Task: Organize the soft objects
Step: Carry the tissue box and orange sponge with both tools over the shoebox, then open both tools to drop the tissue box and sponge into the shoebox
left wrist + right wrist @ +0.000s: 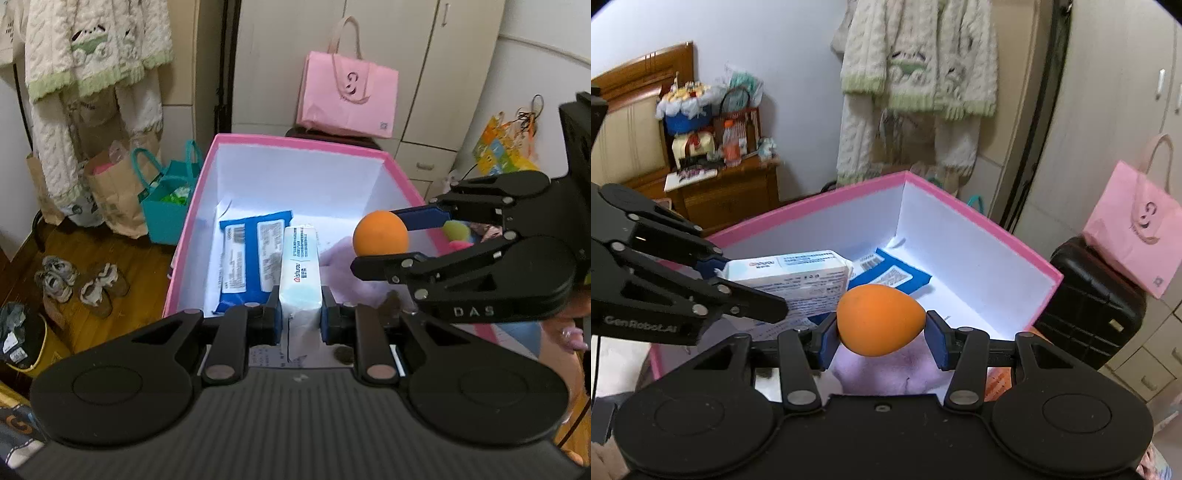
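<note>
With a white tissue pack [299, 273] clamped in the left gripper [298, 318] and a squashed orange ball [881, 319] pinched in the right gripper [881, 341], both above the pink box [400, 173], a collision or outside drop could be caused by crowded release.

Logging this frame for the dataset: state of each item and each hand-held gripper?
left hand-held gripper: shut on the white tissue pack
white tissue pack: held over the box, not yet released
right hand-held gripper: shut on the orange egg-shaped ball
orange egg-shaped ball: held above the box
pink box: open, no lid on it
blue wipes pack: lying flat inside the box
lilac cloth: lying in the box
</note>
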